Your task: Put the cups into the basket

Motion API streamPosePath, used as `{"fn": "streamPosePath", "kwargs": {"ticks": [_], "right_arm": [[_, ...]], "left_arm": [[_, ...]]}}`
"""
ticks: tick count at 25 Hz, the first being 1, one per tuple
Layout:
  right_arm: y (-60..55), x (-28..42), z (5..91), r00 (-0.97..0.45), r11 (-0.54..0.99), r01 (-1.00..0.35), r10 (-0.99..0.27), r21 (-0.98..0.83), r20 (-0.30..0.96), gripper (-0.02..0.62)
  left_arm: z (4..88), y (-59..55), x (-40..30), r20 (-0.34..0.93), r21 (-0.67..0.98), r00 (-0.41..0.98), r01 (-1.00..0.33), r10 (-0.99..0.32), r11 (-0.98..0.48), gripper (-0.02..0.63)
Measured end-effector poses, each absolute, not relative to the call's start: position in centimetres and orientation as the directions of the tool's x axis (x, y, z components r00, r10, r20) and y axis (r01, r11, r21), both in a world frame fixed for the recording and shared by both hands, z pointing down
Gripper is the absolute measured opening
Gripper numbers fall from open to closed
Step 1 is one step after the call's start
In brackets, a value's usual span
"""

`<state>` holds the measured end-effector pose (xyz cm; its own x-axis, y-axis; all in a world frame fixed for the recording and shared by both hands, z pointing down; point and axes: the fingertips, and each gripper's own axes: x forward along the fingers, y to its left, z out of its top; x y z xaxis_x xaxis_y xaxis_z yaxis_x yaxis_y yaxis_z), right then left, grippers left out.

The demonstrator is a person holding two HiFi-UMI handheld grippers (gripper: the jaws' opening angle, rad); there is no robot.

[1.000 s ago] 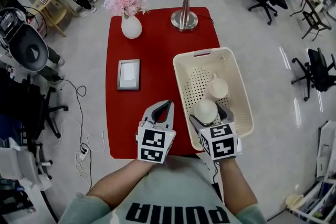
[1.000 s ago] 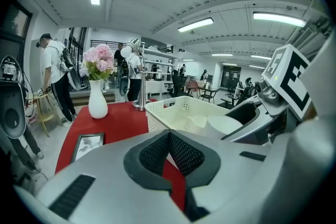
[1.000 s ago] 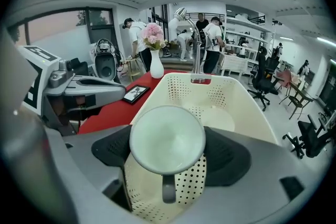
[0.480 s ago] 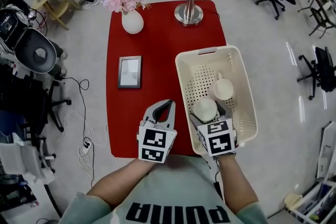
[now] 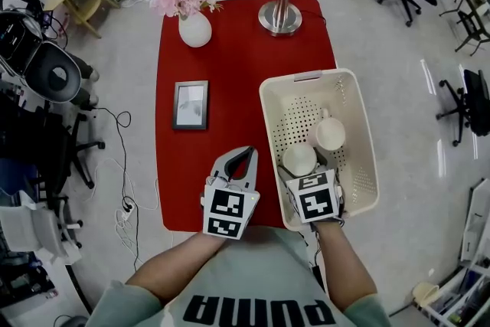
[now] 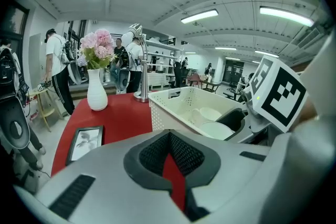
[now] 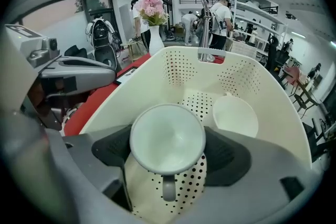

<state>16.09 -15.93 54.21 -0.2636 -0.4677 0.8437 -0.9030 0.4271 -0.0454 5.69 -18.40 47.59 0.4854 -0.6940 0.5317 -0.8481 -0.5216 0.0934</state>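
Two round cups (image 5: 329,134) in perforated basket (image 5: 366,157); right hand-held gripper (image 5: 300,163) seemingly clasps one, left (image 5: 245,152) closed.

The basket (image 5: 367,135) stands on the tabletop (image 5: 230,61), right side. In the basket, the first cup (image 5: 299,160) is at the near end, between the right tool (image 5: 306,166) jaws. The second cup (image 5: 330,134) is just behind it. Left of the basket is the picture frame (image 5: 190,105). The lamp (image 5: 279,17) is behind the basket and the vase (image 5: 194,29) behind-left. The left tool (image 5: 242,157) is beside the basket's near-left corner.

right tool (image 5: 305,165) further into basket (image 5: 269,122) (slightly), cup (image 5: 298,158) too
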Motion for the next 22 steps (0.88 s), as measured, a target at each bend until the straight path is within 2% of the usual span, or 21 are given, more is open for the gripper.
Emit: {"fn": "streamPosePath", "kwargs": {"ticks": [16,22], "right_arm": [[-15.2,16.4,56.0,-0.241,0.41,-0.909,-0.378,-0.071,0.894,0.388],[-14.9,16.7,54.4,-0.245,0.389,-0.919,-0.417,-0.072,0.876,0.388]], "left_arm": [[47.7,-18.5,5.5,0.53,0.107,0.507,-0.835,-0.679,-0.539,0.006],[46.8,-18.5,5.4,0.509,0.114,0.519,-0.831,-0.686,-0.544,0.006]]}}
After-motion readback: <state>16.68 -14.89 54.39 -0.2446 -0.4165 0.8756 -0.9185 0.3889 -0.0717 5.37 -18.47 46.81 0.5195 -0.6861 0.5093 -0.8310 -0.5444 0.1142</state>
